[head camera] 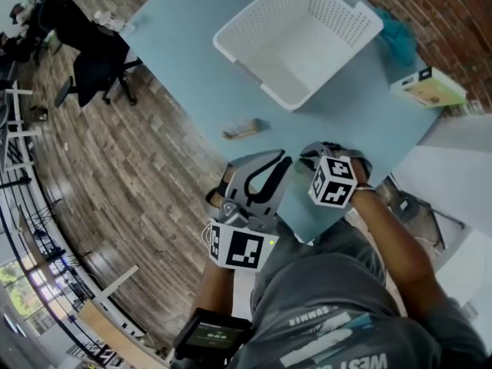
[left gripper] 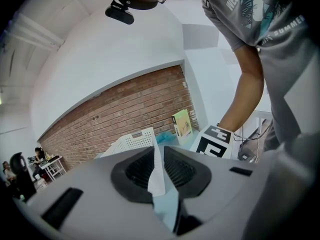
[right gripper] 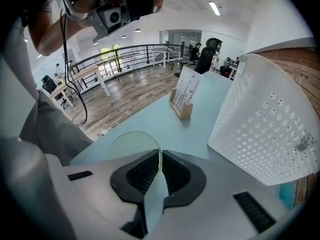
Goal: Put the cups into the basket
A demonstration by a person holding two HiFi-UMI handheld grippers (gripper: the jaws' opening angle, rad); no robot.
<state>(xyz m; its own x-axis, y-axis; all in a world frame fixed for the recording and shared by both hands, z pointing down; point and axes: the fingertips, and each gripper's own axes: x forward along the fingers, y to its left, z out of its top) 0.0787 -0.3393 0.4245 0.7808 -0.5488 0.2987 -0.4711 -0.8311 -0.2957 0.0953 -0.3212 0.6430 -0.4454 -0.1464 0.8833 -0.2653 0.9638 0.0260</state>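
Observation:
A clear plastic cup [right gripper: 131, 145] stands on the teal table [head camera: 192, 60] at its near edge. In the right gripper view its thin wall runs between the pads, and my right gripper [right gripper: 160, 154] is shut on it. From the head camera the cup is hard to make out under the right gripper [head camera: 311, 154]. The white perforated basket [head camera: 261, 71] stands empty at the far side of the table, up and to the right of both grippers. My left gripper [head camera: 283, 160] hovers just left of the right one, jaws drawn together to a thin slit [left gripper: 159, 149] with nothing seen in it.
A small wooden card holder [head camera: 241, 129] stands between the grippers and the basket [right gripper: 270, 129]. A yellow-green box [head camera: 428, 88] lies at the table's right corner. A black office chair [head camera: 96, 60] stands on the wood floor to the left. A brick wall runs behind the basket [left gripper: 131, 141].

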